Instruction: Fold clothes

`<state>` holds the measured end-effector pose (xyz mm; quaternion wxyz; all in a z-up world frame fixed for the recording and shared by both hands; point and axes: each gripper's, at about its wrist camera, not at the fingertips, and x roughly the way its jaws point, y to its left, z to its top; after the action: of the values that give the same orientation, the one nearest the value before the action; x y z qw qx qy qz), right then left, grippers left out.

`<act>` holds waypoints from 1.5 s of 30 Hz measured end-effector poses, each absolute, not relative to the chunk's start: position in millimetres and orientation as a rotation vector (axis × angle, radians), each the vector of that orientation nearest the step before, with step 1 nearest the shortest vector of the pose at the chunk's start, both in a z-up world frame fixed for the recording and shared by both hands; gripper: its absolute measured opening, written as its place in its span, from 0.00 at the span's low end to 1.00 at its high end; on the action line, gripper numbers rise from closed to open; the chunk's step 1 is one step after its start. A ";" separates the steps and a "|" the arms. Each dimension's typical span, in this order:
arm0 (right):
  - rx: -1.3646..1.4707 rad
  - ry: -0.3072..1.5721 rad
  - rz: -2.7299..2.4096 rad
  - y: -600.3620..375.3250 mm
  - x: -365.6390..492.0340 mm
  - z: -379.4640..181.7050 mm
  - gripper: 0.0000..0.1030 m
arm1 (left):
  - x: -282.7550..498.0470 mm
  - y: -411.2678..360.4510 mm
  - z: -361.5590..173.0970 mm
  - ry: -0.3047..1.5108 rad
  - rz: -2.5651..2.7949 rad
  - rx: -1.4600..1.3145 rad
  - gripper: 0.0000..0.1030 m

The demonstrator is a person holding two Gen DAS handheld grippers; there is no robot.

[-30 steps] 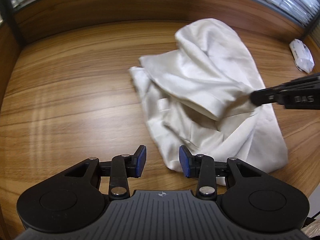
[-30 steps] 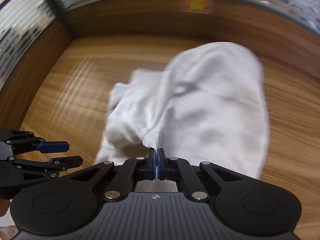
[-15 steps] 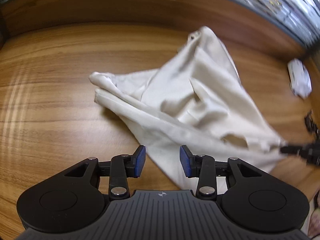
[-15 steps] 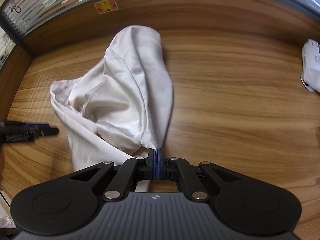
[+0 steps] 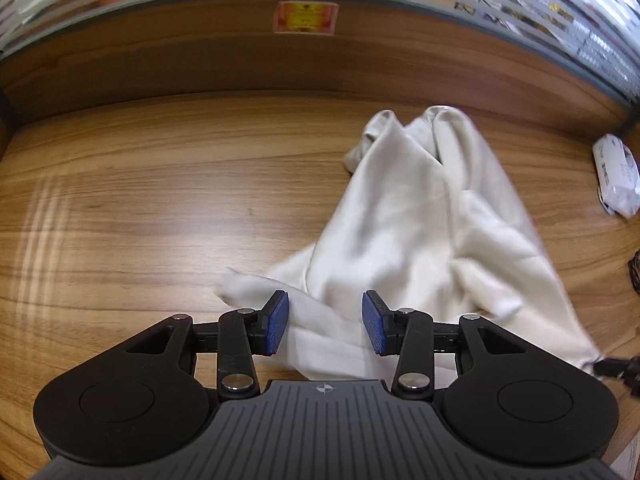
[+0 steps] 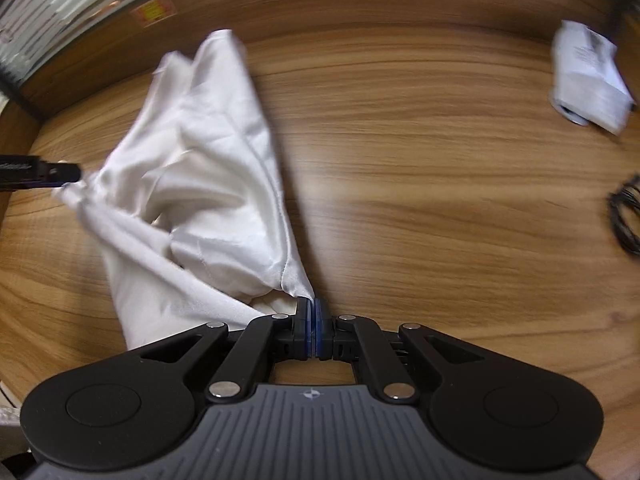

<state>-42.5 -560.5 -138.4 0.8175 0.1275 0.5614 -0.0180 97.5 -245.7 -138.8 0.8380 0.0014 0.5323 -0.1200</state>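
A white garment [image 5: 432, 220] lies crumpled and stretched on the wooden table [image 5: 140, 208]. My left gripper [image 5: 323, 326] is open, its blue pads on either side of a fold of the cloth's near left edge, not closed on it. My right gripper [image 6: 312, 326] is shut on a corner of the garment [image 6: 200, 160], pulling it taut toward me. The left gripper's tip [image 6: 44, 172] shows at the cloth's left edge in the right wrist view. The right gripper's tip [image 5: 612, 368] shows at the cloth's right corner in the left wrist view.
A white packet [image 5: 616, 176] lies at the table's right side, also in the right wrist view [image 6: 588, 80]. A black cable [image 6: 626, 216] lies at the right edge. A wooden back wall with an orange sticker [image 5: 306, 18] borders the table.
The right gripper has pulled the garment's corner to the right and toward me, stretching the cloth. The left gripper has moved up to the cloth's left edge, still open.
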 end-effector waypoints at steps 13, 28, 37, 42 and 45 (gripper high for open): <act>0.230 1.189 -0.193 -635.8 -71.3 -125.6 0.27 | 97.0 -296.2 -173.8 1.223 -0.330 0.066 0.43; 0.189 1.207 0.100 -589.9 -5.3 -141.3 0.65 | 62.8 -300.9 -196.6 1.314 -0.317 0.085 0.52; 0.109 1.276 0.159 -577.2 7.1 -163.4 0.67 | 49.4 -298.7 -196.8 1.311 -0.320 0.070 0.16; 0.099 1.295 0.135 -581.2 3.7 -168.1 0.34 | 49.2 -289.4 -190.3 1.321 -0.292 0.009 0.07; 0.104 1.290 0.106 -586.0 2.1 -165.0 0.18 | 50.9 -276.2 -181.5 1.304 -0.251 -0.018 0.07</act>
<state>2.1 -586.0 -165.0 0.7965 0.0484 0.6007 0.0492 50.9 -276.2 -181.5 0.7875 -0.0084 0.6051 -0.1164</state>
